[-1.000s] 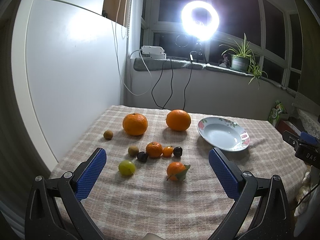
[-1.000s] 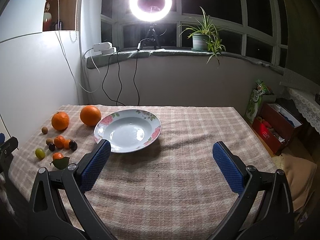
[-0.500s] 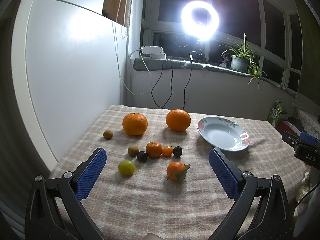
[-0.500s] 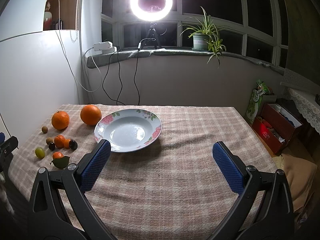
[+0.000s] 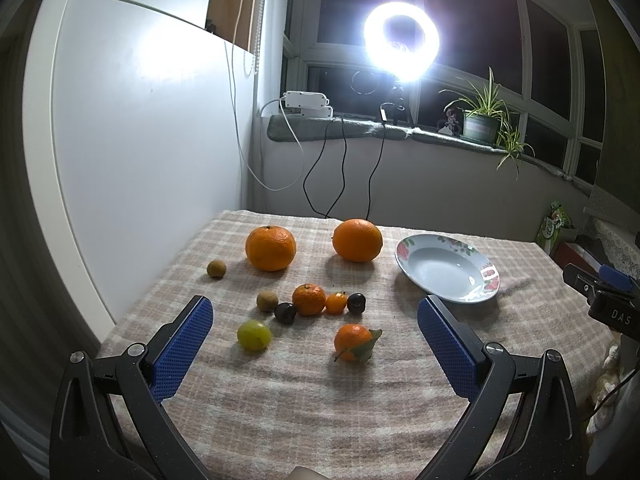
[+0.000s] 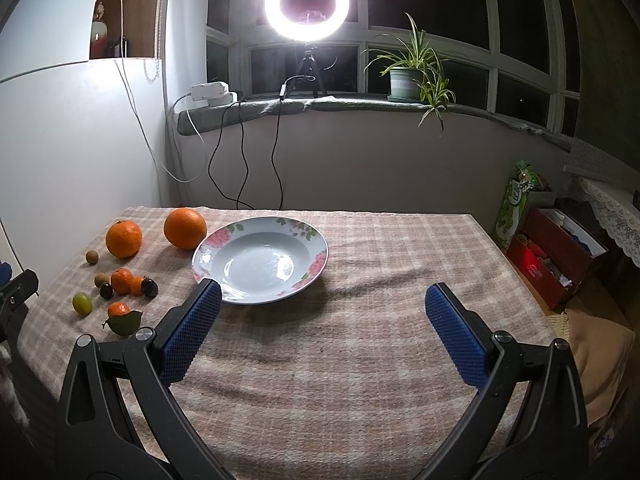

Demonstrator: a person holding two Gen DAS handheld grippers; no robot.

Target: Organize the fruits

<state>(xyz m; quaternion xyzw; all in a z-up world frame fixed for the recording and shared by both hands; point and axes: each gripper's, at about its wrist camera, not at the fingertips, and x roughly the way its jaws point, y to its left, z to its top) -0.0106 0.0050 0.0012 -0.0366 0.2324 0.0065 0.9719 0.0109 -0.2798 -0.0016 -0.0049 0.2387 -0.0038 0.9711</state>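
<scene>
Almost nothing has changed over the last second: both views match the earlier ones, so sorting has not begun. The checked-cloth tabletop [image 5: 280, 408] carries an empty white floral-rimmed plate [image 6: 256, 292] at centre, fruits to its left. The round smooth orange [image 5: 357, 239] and round dimpled mandarin [image 5: 271, 248] show no long axis; the small leafy tangerine [image 5: 352, 341] points its leaf right. The left tool [image 5: 316, 344] and right tool [image 6: 320, 328] hover with fingers spread wide, empty.

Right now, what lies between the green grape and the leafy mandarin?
Nothing: bare checked cloth separates the green grape from the leafy mandarin, clearest in the left wrist view.
</scene>
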